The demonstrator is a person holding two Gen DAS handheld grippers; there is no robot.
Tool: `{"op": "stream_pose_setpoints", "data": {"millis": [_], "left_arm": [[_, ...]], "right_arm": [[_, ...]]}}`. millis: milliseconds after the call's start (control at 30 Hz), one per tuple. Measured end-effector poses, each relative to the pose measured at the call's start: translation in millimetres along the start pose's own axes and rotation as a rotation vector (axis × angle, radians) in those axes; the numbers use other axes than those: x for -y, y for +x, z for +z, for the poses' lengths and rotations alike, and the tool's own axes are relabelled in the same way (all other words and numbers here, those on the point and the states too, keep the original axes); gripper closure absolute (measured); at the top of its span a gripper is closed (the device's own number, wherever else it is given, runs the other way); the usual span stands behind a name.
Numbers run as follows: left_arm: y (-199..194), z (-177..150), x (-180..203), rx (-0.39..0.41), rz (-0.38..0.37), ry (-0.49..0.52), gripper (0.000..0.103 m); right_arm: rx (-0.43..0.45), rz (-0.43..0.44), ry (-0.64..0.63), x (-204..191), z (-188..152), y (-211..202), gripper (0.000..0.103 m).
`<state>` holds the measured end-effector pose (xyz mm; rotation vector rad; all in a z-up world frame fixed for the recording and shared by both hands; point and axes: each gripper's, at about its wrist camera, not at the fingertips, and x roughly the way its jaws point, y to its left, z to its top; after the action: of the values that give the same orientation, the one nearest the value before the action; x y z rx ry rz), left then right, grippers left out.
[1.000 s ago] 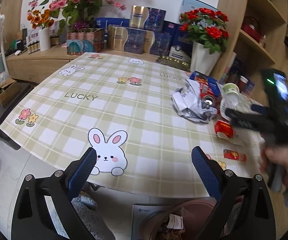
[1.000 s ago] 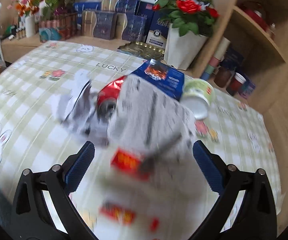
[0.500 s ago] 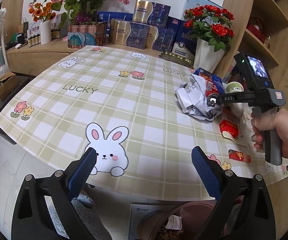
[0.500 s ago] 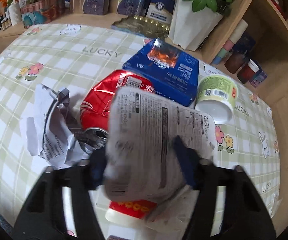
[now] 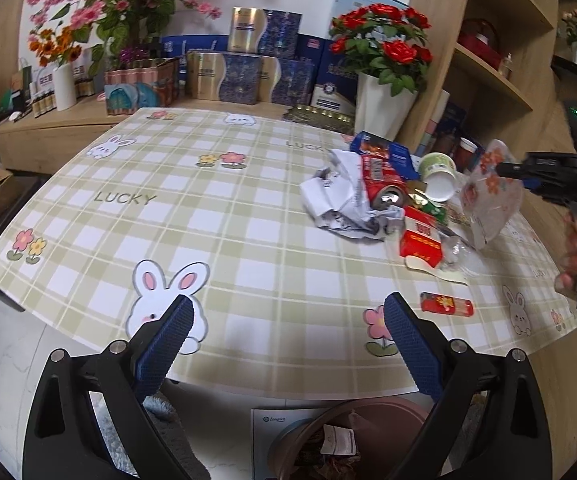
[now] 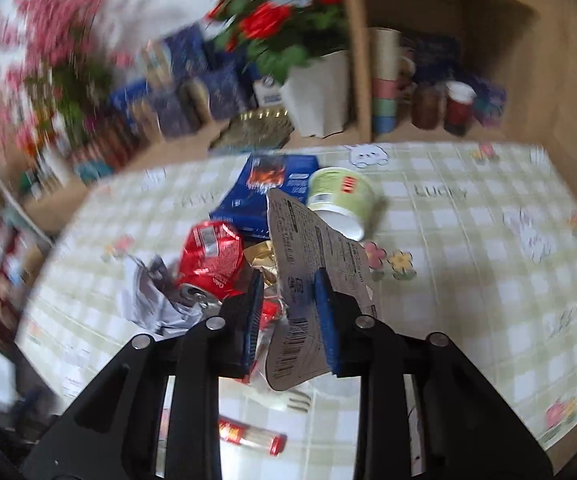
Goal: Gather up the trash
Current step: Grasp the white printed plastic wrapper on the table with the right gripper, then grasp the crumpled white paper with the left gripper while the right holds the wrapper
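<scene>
My right gripper (image 6: 288,292) is shut on a flat printed plastic wrapper (image 6: 316,276) and holds it above the table; it also shows in the left wrist view (image 5: 488,196). A trash pile lies below: crumpled paper (image 5: 340,204), a red can (image 5: 380,184), a blue box (image 5: 384,152), a green cup (image 5: 438,174), a red carton (image 5: 420,240) and a small red packet (image 5: 446,304). My left gripper (image 5: 288,344) is open and empty at the table's near edge, above a brown bin (image 5: 352,440) holding trash.
A white pot of red roses (image 5: 380,92) and gift boxes (image 5: 244,64) stand behind the checked tablecloth (image 5: 168,208). Wooden shelves (image 5: 488,72) rise at the right. A plastic fork (image 6: 288,398) lies near the right gripper.
My right gripper closed on the wrapper and lifted it up and to the right, off the pile. The left gripper barely moved.
</scene>
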<state>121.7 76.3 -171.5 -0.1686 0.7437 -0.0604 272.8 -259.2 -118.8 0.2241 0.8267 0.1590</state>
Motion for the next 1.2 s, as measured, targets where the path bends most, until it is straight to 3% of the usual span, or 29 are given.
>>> {"op": "stream_pose_setpoints", "data": {"millis": [133, 367, 1200], "left_arm": [[9, 7, 14, -0.023, -0.017, 0.028, 0.009], [21, 21, 34, -0.034, -0.02, 0.083, 0.009], [58, 41, 61, -0.055, -0.036, 0.171, 0.009]], "right_arm": [[0.043, 0.078, 0.156, 49, -15, -22, 0.074], [0.088, 0.112, 0.246, 88, -38, -45, 0.074], [0.165, 0.138, 0.254, 101, -44, -62, 0.078]]}}
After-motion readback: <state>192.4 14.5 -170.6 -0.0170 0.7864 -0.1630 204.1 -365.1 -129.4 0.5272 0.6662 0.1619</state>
